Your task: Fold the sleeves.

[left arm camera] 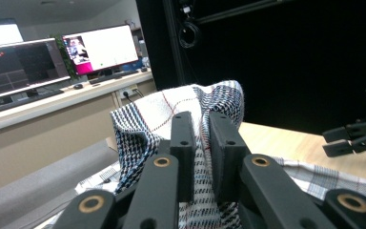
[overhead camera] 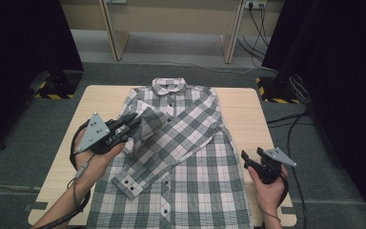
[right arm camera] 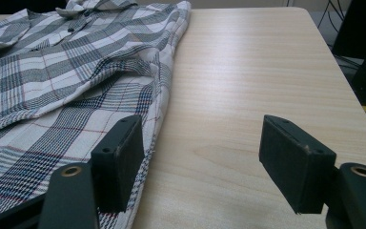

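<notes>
left tool (left arm camera: 200,143) around shirt fold (left arm camera: 190,102)

Left tool (overhead camera: 132,125) is clamped tight (held over the table); right tool (overhead camera: 249,161) gapes wide.

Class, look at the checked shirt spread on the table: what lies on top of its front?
The shirt's own left sleeve lies folded across the front, its cuff lowest. The left tool pinches the sleeve's upper fold. The front beneath the sleeve is covered.

Place: was a lab or office.
Evidence: lit monitors (left arm camera: 52,55) on a desk (left arm camera: 38,107); black curtains (overhead camera: 338,57); floor cables (overhead camera: 293,119).
</notes>
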A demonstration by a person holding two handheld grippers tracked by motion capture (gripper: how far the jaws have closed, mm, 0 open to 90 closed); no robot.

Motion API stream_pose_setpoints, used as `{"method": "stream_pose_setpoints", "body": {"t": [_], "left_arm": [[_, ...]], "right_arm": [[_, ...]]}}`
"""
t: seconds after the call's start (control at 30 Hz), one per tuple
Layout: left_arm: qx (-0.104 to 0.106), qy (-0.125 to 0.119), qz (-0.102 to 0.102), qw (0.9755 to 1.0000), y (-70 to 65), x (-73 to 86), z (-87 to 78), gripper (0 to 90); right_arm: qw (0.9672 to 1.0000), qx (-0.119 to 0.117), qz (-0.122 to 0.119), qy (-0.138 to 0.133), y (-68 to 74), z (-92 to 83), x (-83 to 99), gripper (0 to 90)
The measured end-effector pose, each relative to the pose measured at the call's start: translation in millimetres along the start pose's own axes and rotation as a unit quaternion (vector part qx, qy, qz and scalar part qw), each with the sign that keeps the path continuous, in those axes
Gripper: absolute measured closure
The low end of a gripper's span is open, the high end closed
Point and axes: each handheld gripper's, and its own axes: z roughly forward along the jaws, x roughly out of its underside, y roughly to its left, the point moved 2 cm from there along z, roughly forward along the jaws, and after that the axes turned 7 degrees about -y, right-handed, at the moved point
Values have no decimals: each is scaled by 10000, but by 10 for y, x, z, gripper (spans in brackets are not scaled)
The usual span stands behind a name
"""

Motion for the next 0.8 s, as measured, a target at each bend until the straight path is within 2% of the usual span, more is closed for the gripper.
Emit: {"method": "stream_pose_setpoints", "body": {"t": [0.4, 0.8], "left_arm": [[251, 199, 3, 9995, -169, 145, 53, 806], [523, 398, 11, 9978, -351, 294, 104, 805]], "right_arm": [[10000, 5, 0, 0, 0, 0, 0, 324], [10000, 4, 15, 1, -1, -1, 0, 324]]}}
